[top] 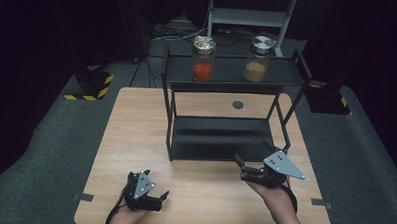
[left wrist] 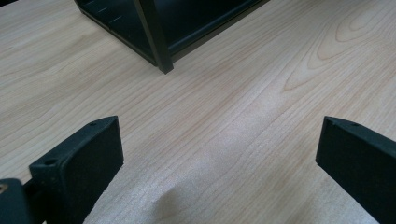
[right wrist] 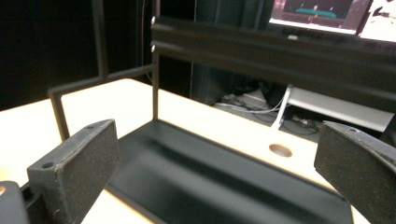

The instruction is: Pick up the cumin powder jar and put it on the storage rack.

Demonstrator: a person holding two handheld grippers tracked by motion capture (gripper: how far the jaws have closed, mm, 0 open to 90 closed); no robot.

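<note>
The black rack (top: pixel 226 113) stands in the upper middle of the high view, at the far half of the desk (top: pixel 135 140); its top shelf carries a jar of red powder (top: pixel 204 58) and a jar of tan powder (top: pixel 257 59); the right claw (top: pixel 249 170), at lower right, hovers wide open and empty before the bottom shelf (right wrist: pixel 224 182); the left claw (top: pixel 156 198), at lower left, is spread open and empty above bare desk.

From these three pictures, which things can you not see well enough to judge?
- Jar with red contents and jar with brown contents, high view: too small to tell what fills them.
- Rack, right gripper view: its top shelf is seen edge-on from below, hiding whatever stands on it.
- Left gripper, high view: its jaws are partly hidden behind its own body.
- Screen, right gripper view: cut off by the top edge, blurred.
</note>
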